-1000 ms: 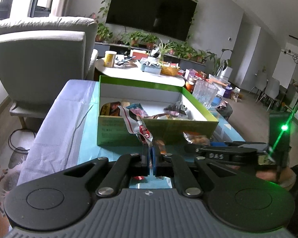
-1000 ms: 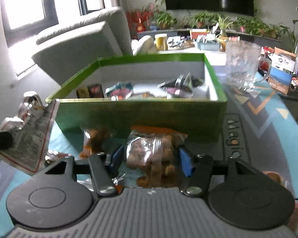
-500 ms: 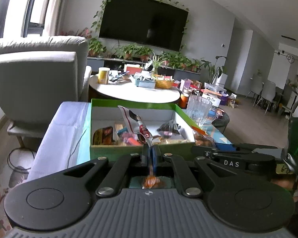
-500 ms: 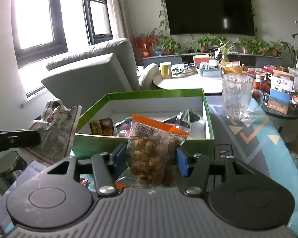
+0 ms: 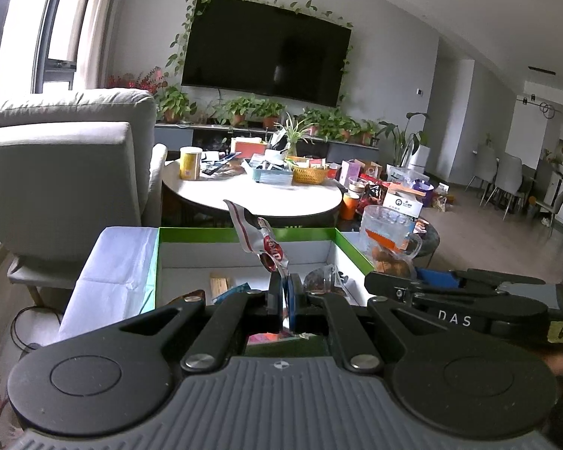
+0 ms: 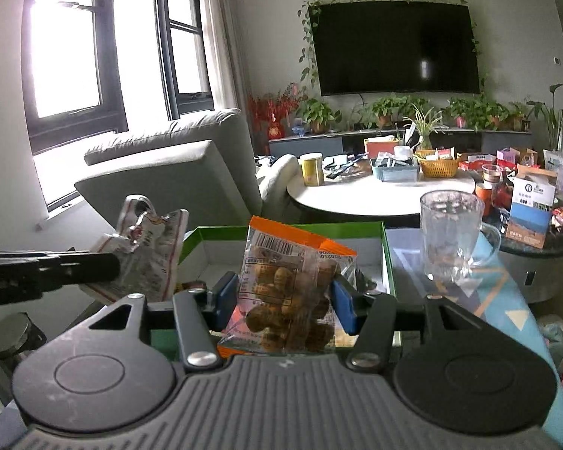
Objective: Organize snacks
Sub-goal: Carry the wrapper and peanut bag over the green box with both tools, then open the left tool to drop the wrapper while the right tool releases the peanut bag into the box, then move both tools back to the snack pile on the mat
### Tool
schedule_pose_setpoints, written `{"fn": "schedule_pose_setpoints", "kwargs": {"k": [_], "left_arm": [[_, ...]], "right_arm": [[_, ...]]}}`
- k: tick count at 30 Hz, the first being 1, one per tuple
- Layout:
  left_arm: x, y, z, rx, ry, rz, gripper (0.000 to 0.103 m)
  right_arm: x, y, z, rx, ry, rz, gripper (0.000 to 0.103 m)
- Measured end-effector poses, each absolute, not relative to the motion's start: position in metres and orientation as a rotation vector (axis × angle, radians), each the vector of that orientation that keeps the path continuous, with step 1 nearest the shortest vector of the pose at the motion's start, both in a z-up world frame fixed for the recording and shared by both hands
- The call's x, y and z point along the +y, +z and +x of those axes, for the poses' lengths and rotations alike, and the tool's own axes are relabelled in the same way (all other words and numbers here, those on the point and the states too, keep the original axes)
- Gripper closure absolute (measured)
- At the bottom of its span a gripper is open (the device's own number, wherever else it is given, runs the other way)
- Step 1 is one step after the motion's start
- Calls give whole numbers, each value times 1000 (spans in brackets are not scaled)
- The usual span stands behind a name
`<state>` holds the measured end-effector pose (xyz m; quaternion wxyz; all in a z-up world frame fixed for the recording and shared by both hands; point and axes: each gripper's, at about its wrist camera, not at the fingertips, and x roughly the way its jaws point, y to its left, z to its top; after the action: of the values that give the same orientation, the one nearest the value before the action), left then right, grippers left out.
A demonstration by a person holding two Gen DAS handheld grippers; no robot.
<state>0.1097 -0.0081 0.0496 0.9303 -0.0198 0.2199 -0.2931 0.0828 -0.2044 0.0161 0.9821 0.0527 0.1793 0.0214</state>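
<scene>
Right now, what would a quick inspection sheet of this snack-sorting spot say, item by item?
Surface: patterned blue mat under the box.
Job's things: green box holding several snacks; red-and-white packet; orange-topped nut bag.
Clutter: clear glass mug right of the box.
Grippers: left gripper shut on the packet; right gripper clamps the nut bag, both lifted near the box.
Cables: dark cord on the floor.
Surroundings: grey armchair, round table, wall television, potted plants.

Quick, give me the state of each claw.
Left claw: shut on a red-and-white snack packet.
Right claw: shut on a clear bag of nuts.
</scene>
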Motion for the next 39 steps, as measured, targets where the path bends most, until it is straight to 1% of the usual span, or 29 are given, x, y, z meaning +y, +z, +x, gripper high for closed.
{"fn": "schedule_pose_setpoints", "kwargs": {"k": [16,27,29,31,39], "left_arm": [[-10,24,163,535,-553,-84,100],[-12,6,184,590,-532,-84,99],[-12,4,184,602,-522,-72,92],[-12,3,180,607,-531,-60,81],[5,7,154,604,-522,-32,72]], "right_arm": [[-207,2,125,413,33,119,50],[-205,-9,148,435,3,119,50],[-205,-10,150,442,-6,115,50],[-203,-12,151,448,-24,98,50],[-204,-9,138,419,-52,103,50]]}}
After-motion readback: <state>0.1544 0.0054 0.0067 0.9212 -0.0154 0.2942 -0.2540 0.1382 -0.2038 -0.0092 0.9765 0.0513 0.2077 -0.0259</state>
